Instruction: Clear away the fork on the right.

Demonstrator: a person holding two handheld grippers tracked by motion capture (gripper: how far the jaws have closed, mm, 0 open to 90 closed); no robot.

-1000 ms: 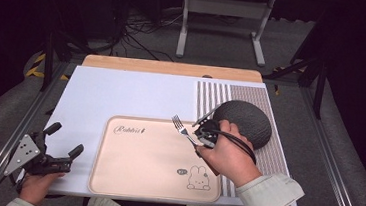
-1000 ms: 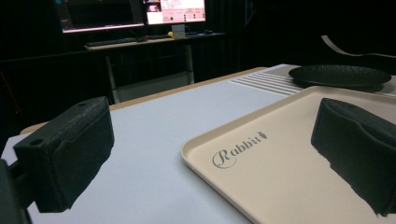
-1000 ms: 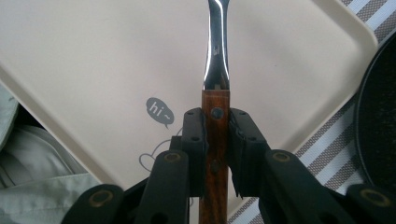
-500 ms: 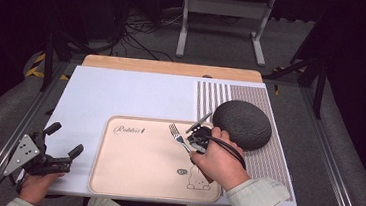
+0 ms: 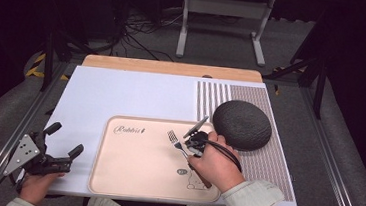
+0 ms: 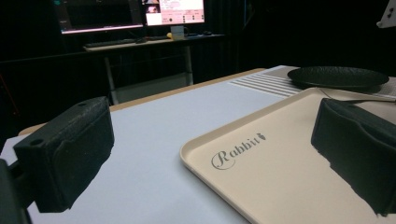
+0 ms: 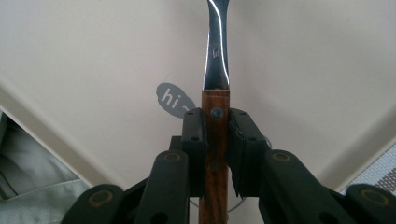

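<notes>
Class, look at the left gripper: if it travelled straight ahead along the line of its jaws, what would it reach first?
Probably the beige tray: the left gripper sits low with open jaws aimed across the tray's near corner. Beyond lies the dark round plate, though depth is hard to judge.

Place: a lab or test room
Signs: monitors (image 6: 130,14) on desk, floor cables (image 5: 142,34), metal frame table (image 5: 34,115)

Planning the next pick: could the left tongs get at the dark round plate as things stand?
Probably not easily: the left tongs sit open at the near left corner, the plate lies far right, beyond the tray and the right hand.
</notes>
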